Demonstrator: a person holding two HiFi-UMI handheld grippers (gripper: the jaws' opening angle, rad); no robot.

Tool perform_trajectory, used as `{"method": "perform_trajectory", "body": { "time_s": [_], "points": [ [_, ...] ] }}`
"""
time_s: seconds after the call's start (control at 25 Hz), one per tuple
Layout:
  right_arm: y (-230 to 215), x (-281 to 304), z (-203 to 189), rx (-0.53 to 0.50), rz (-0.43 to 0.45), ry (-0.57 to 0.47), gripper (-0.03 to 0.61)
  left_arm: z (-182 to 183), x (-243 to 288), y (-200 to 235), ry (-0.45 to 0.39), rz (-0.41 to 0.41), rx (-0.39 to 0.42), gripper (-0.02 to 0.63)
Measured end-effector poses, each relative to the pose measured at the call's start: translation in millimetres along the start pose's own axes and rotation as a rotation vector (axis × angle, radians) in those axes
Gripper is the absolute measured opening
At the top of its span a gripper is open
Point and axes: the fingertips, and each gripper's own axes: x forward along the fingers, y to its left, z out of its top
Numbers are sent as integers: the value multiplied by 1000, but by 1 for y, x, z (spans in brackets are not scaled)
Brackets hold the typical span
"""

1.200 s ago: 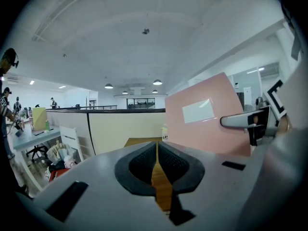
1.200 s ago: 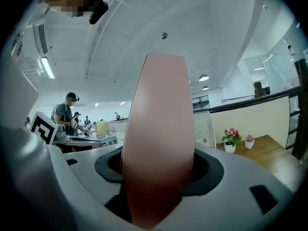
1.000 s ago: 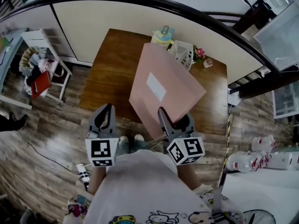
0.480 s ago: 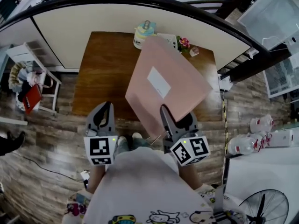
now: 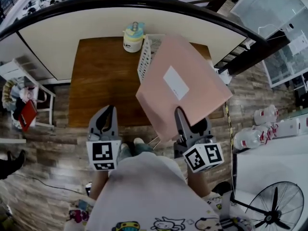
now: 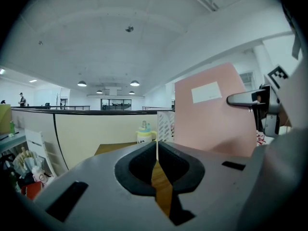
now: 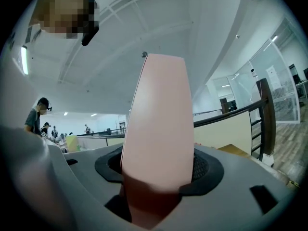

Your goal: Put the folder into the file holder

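A large pink folder [image 5: 183,88] with a white label hangs tilted above the brown table [image 5: 96,85]. My right gripper [image 5: 185,121] is shut on its near corner, and the folder [image 7: 156,129] fills the jaws in the right gripper view. The white slotted file holder [image 5: 144,57] stands at the table's back, its right part hidden behind the folder. My left gripper [image 5: 108,112] is shut and empty, off the table's front edge, left of the folder. In the left gripper view the folder [image 6: 211,114] and file holder [image 6: 165,124] show ahead to the right.
A yellow and teal jar [image 5: 132,36] stands at the table's back, left of the holder. A cream partition with a black rail [image 5: 72,13] runs behind. A white rack of clothes [image 5: 19,95] is at the left; white jugs [image 5: 269,117] and a fan [image 5: 274,211] at the right.
The right gripper has carried the folder to the right. The file holder, earlier past the folder's far corner, now shows at the folder's left edge. The left gripper has stayed put.
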Motion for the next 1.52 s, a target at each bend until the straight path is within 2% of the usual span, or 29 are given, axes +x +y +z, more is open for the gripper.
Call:
{"method": "perform_trajectory", "body": {
  "time_s": [0.48,1.12,1.52],
  "points": [
    [-34,-6,19,-34,-95,-40,284,6,8,-14,0,-36,4,14],
    [-29,49,22,-167,-65,-73,282,2,33,-13,29,-28,-1,14],
    [-20,87,23,-204,-91,-145,283,-4,45,-5,56,-21,-9,14]
  ]
}}
